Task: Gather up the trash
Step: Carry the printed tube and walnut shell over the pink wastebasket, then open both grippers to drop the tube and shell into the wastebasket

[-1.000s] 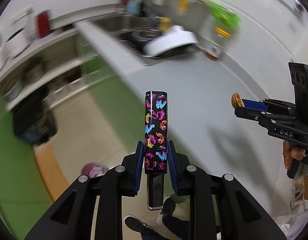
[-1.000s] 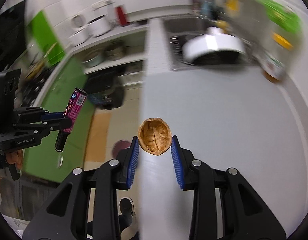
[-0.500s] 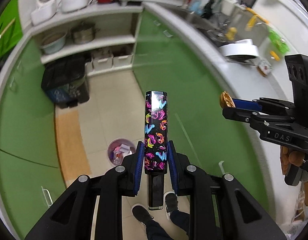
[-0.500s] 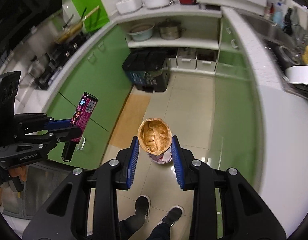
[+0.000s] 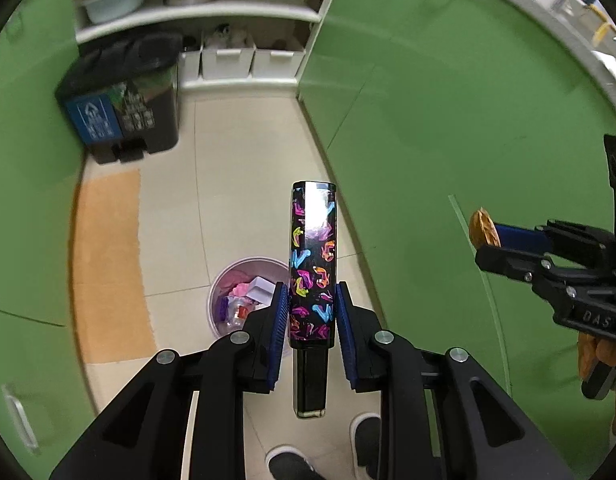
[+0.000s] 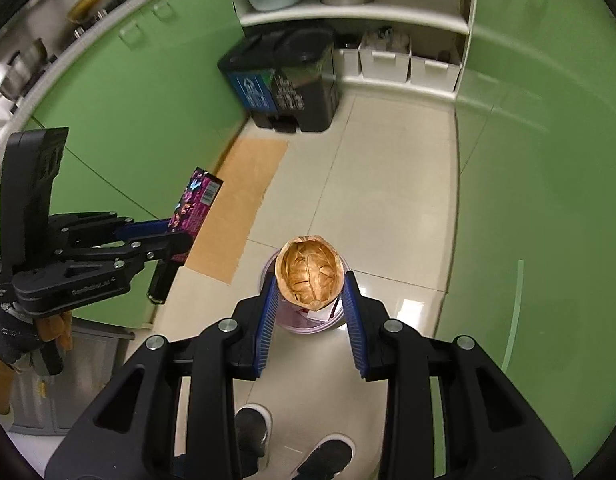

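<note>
Now my left hand-held gripper (image 5: 311,322) is clamped on a slim black box (image 5: 313,264) with colourful print, held upright above the floor, with the pink trash bin (image 5: 244,296) below, just to its left. My right hand-held gripper (image 6: 310,300) pinches a walnut shell half (image 6: 309,275) directly over that bin (image 6: 308,322).

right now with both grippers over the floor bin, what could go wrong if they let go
The walnut shell in the right gripper looks centred over the small pink bin. The long patterned box in the left gripper sits nearer the rim, so it might tip out or topple the bin.
</note>
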Demonstrator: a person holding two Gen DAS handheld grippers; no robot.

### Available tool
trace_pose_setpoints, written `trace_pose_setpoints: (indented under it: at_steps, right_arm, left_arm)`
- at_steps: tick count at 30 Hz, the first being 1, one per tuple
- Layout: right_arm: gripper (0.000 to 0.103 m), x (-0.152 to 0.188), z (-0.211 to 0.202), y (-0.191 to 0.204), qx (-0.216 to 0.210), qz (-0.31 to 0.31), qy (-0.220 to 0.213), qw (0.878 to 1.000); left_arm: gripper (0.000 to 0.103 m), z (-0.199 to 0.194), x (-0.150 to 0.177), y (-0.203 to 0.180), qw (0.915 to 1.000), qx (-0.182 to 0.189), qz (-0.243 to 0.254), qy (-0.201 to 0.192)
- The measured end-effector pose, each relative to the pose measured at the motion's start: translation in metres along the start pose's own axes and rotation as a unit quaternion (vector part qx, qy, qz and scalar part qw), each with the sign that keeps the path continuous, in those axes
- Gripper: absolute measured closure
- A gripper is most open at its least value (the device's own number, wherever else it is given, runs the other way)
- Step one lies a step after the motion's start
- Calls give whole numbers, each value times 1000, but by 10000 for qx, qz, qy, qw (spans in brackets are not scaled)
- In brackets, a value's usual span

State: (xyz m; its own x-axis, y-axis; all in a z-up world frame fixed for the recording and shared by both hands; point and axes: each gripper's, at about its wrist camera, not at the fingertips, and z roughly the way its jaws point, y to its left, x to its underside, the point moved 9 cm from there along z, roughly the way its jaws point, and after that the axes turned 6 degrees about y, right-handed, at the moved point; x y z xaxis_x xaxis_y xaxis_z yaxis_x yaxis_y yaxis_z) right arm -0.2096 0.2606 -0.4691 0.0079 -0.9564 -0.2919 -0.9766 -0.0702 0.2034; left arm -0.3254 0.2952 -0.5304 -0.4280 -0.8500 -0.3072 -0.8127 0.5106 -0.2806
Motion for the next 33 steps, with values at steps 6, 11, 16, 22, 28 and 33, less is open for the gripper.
trace_pose_setpoints:
  at_steps: [6,11,16,22,28,33]
  right_arm:
    - [70,5,50,-7,-30,-105,135,9998]
    - [70,7,76,1,-122,-210,287,9993]
    - [70,4,98,19,-253,-373,452,9980]
    - [70,-4,121,39,-395,-571,527,9962]
    - [3,-14,132,47,-396,-653,375,9964]
    - [3,-11,137,42,-287,-542,477,9970]
  left_arm:
    - [6,40,3,31,9994,-114,-281,-149]
    - [6,40,9,49,9984,-145,-506,-214]
    - [6,26,15,65,9969,-174,-708,-296]
    - [6,12,24,88,9949,-179,-920,-372]
    - [6,5,30,101,9931,-199,-1050,-493]
    - [6,-4,34,100,9928,-249,-1038,-543]
